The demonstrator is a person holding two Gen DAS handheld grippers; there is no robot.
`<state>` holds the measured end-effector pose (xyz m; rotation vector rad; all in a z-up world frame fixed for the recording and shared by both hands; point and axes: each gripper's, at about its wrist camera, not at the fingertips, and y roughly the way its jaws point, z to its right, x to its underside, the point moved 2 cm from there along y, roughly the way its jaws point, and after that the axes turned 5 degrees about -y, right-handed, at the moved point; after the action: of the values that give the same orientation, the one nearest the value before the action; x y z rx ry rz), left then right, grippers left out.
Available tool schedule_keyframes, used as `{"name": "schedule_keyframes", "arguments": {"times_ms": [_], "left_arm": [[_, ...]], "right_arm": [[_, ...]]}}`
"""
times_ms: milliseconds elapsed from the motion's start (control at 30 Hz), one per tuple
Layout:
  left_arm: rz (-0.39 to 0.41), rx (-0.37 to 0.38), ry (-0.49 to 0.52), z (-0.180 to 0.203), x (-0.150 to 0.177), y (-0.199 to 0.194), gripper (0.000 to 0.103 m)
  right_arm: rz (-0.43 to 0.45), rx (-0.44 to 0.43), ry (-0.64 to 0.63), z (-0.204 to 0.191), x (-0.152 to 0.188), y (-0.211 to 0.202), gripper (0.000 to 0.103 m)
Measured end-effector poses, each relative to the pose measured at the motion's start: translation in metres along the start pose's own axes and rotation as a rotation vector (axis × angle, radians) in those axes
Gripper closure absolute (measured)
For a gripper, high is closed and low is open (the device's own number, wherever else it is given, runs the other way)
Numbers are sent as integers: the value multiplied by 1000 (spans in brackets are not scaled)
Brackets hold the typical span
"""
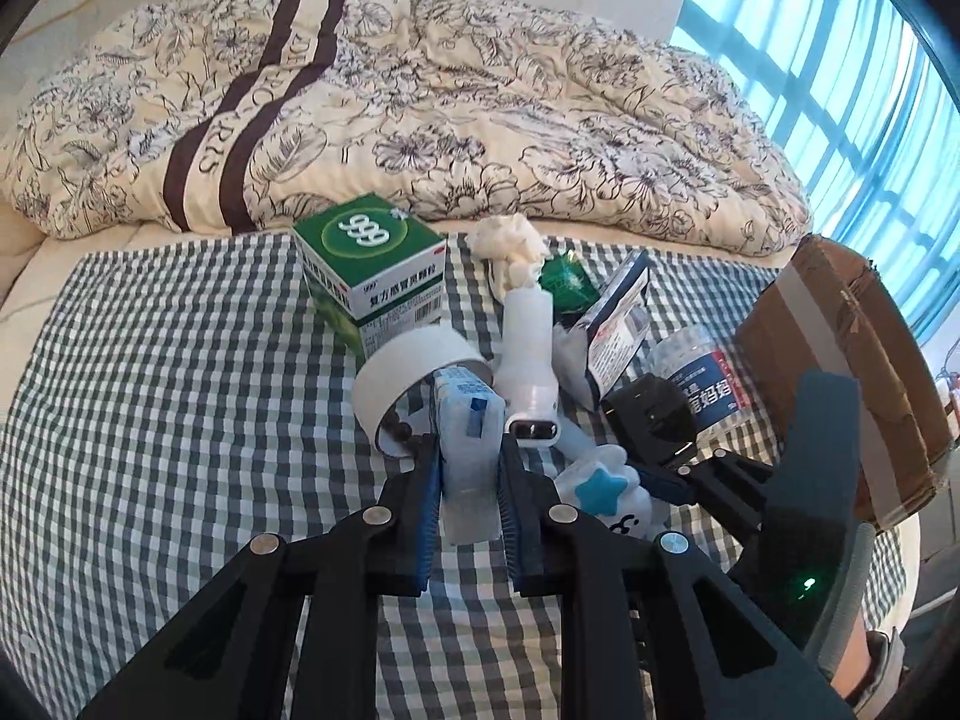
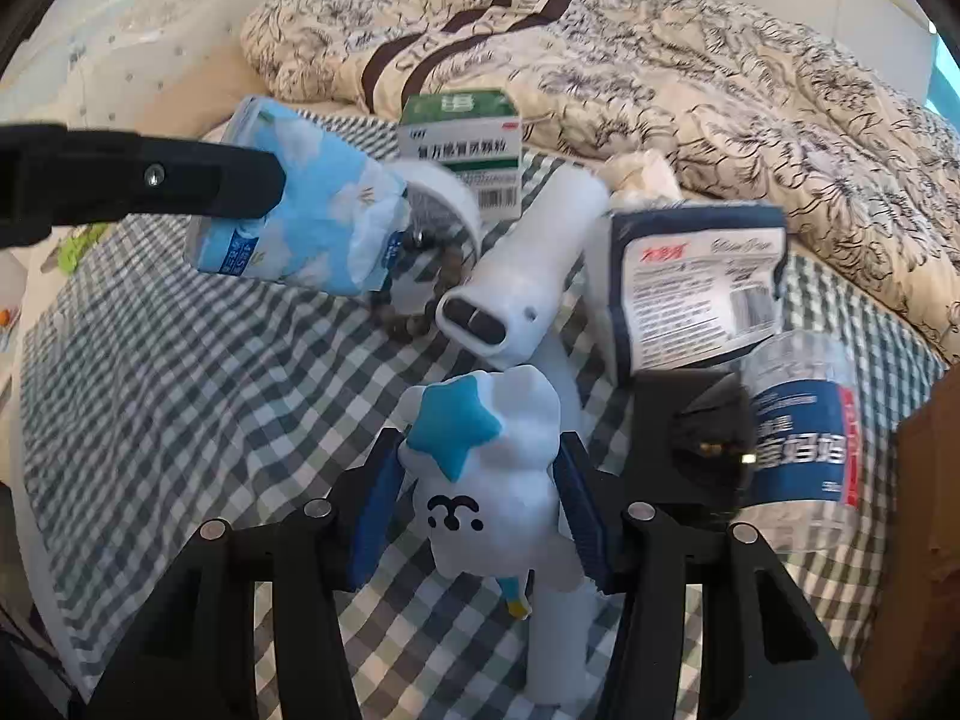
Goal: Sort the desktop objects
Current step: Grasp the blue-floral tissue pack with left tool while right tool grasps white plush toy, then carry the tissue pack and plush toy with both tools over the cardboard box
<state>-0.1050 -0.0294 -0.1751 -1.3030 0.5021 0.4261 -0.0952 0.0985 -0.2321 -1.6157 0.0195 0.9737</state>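
Both claws are mid-pick, so the sorting stands at the lifting-out stage. The left claw point(image 1: 470, 462) is clenched on a blue-and-white tissue pack point(image 1: 469, 450), its blue pads pressed against the pack's two sides; in the right wrist view that pack point(image 2: 300, 210) hangs tilted above the checked cloth point(image 2: 150, 360), clear of the pile. The right claw point(image 2: 474, 498) grips a white plush toy point(image 2: 498, 468) with a blue star on it, its pads pressing the toy's flanks; whether the toy is off the cloth I cannot tell. The rest of the clutter lies close together on the bed: a green medicine box point(image 1: 372, 264), a roll of white tape point(image 1: 414, 372) with a bead bracelet point(image 2: 408, 300) beside it, a white cylindrical device point(image 1: 528, 360), a dark-edged sachet point(image 2: 696, 288), a black plug point(image 2: 714, 438) and a clear bottle point(image 2: 804, 420) on its side. A cardboard box point(image 1: 852, 360) stands at the right edge and looks the likely drop point, though nothing shows that for certain. The next move probably calls for carrying each item away without brushing the neighbours, the plug and sachet being just beside the toy. The left claw reaches in level from the left; the right points forward and down.
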Motion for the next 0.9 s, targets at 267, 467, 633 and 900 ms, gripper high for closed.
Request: {"name": "schedule_keyframes", "arguments": {"times_ms": [267, 467, 633, 900], "left_arm": [[42, 2, 18, 10, -1, -21, 85], [104, -26, 42, 18, -4, -42, 85], [145, -43, 43, 22, -7, -58, 85], [233, -63, 79, 35, -7, -86, 85]], "right_arm": [[103, 29, 40, 5, -9, -42, 52], [191, 56, 75, 12, -18, -76, 52], [261, 83, 92, 16, -25, -107, 52], [350, 105, 132, 19, -34, -151, 52]]}}
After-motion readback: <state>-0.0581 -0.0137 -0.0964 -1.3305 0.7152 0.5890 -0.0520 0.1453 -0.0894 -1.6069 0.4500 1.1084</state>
